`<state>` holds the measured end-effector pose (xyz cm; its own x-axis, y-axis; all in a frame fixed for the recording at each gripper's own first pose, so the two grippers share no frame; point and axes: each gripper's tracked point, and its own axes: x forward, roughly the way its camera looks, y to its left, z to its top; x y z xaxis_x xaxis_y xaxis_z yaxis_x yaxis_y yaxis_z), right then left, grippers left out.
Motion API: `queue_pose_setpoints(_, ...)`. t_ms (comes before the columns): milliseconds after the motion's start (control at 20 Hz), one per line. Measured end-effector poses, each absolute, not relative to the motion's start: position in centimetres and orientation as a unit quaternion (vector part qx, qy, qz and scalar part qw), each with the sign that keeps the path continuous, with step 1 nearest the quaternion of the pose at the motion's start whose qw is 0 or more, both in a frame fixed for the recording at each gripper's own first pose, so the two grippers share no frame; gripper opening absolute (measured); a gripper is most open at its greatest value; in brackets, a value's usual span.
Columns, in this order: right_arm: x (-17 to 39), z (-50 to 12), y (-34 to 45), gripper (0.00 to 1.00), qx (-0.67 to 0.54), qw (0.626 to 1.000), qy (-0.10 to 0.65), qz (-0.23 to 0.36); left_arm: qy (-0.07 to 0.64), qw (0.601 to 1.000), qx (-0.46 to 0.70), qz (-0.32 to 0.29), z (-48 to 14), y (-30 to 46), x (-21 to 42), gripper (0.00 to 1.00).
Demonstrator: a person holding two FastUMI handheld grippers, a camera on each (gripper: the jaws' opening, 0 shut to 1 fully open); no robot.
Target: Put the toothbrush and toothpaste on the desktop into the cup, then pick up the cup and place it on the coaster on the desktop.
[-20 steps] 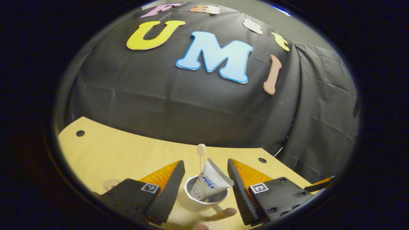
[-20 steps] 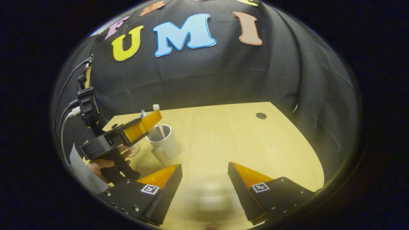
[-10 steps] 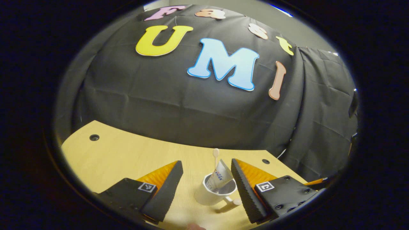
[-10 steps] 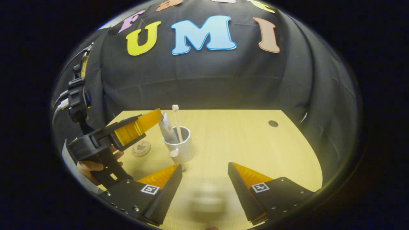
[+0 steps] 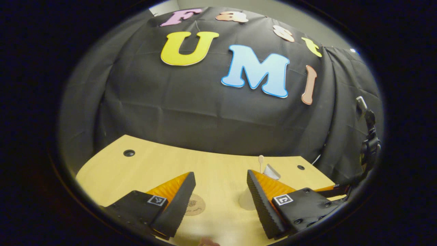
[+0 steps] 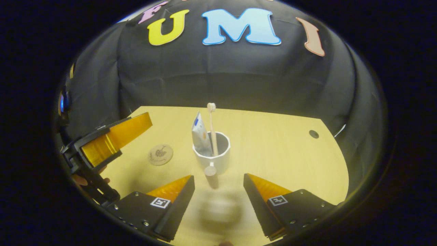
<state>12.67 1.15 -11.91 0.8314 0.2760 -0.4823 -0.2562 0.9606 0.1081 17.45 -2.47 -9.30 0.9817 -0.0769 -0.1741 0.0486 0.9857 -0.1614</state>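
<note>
A white cup (image 6: 215, 158) stands on the wooden desktop (image 6: 280, 150), its wooden handle (image 6: 211, 175) pointing at my right gripper (image 6: 218, 177). That gripper is open and empty, just short of the handle. A toothbrush (image 6: 211, 126) and a toothpaste tube (image 6: 199, 132) stand upright in the cup. The round coaster (image 6: 160, 154) lies bare to the cup's left. My left gripper (image 6: 136, 124) hovers left of the coaster, a hand under it. In the left gripper view my left gripper (image 5: 220, 173) is open and empty, with the coaster (image 5: 195, 205) between its fingers. The toothbrush head (image 5: 261, 159) and tube top (image 5: 272, 172) peek over its right finger.
The desktop has small round holes, one near a corner (image 6: 313, 134) and one (image 5: 129, 152) on the opposite side. Black cloth closes the booth behind the far edge. The right gripper's body and cables (image 5: 368, 147) show at the far right of the left gripper view.
The left gripper has drawn back and swung left, leaving the cup standing with brush and tube inside. The right gripper has turned until the cup's handle sits centred before its fingers.
</note>
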Motion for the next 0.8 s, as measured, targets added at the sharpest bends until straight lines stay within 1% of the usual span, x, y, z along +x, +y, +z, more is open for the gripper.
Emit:
queue_pose_setpoints(200, 14.0, -13.1, 2.6, 0.89, 0.003, 0.949, 0.280, 0.144, 0.059, 0.995, -0.081, -0.002, -7.8, 1.0, 16.4, 0.97)
queue_pose_setpoints(250, 14.4, -13.3, 2.9, 0.87, 0.001, 0.947, 0.286, 0.145, 0.055, 0.996, -0.072, 0.013, -7.9, 2.2, 16.2, 0.98)
queue_pose_setpoints(350, 15.0, -14.1, 3.4, 0.89, -0.004, 0.942, 0.301, 0.146, 0.058, 0.996, -0.064, 0.034, -8.4, 4.0, 15.8, 0.98)
queue_pose_setpoints(800, 17.5, -17.1, 4.1, 0.89, -0.017, 0.916, 0.370, 0.152, 0.023, 0.993, -0.086, 0.075, -8.4, 8.1, 14.0, 0.98)
